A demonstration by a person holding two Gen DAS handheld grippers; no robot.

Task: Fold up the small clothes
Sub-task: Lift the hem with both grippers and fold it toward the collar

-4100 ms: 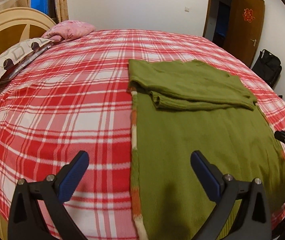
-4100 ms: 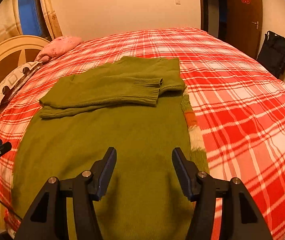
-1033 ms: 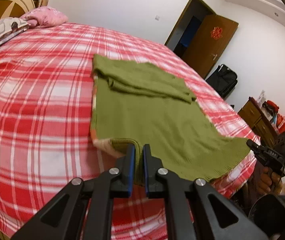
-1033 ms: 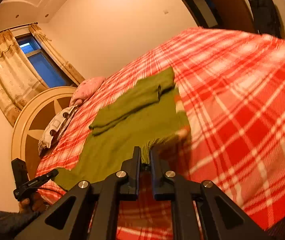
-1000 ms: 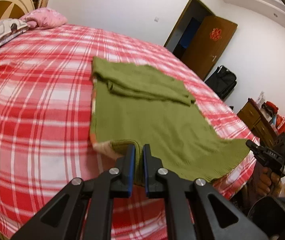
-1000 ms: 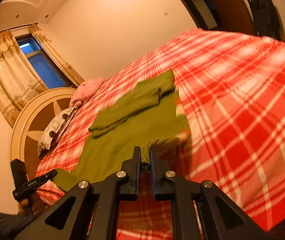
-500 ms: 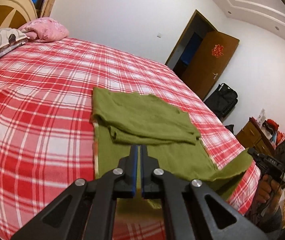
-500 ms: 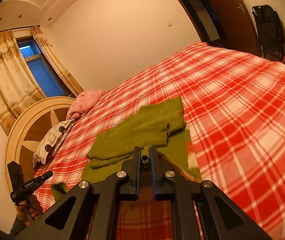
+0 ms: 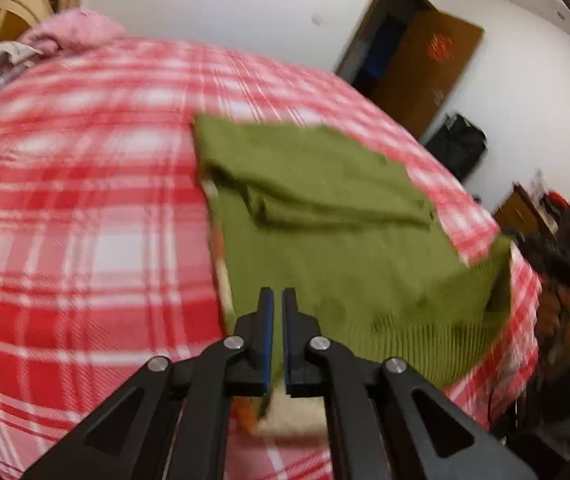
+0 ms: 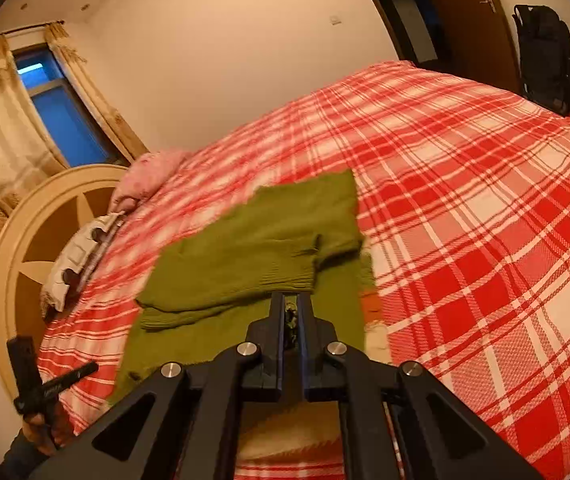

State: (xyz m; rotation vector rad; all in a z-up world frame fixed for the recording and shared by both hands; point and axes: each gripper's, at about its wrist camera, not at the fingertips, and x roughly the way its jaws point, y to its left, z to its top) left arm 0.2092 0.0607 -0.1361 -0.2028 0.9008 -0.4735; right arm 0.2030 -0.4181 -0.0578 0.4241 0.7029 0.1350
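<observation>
Sweater (image 9: 337,248), green: hem corners pinched by left tongs (image 9: 278,300) and right tongs (image 10: 291,306), both clenched on fabric and raised. Upper half, sleeves folded across, lies on red plaid bed (image 10: 485,208). Pillows (image 10: 85,256) by headboard.

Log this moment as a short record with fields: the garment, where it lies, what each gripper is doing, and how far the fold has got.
garment: green sweater, sleeves already folded across its upper part
surface: red plaid bedspread
left gripper: shut on the sweater's hem, near the striped edge
right gripper: shut on the hem, green knit pinched between its fingers
fold stage: hem lifted off the bed and carried toward the folded sleeves; not yet laid down
image quality: left wrist view is motion-blurred
background: pink pillow by the headboard
</observation>
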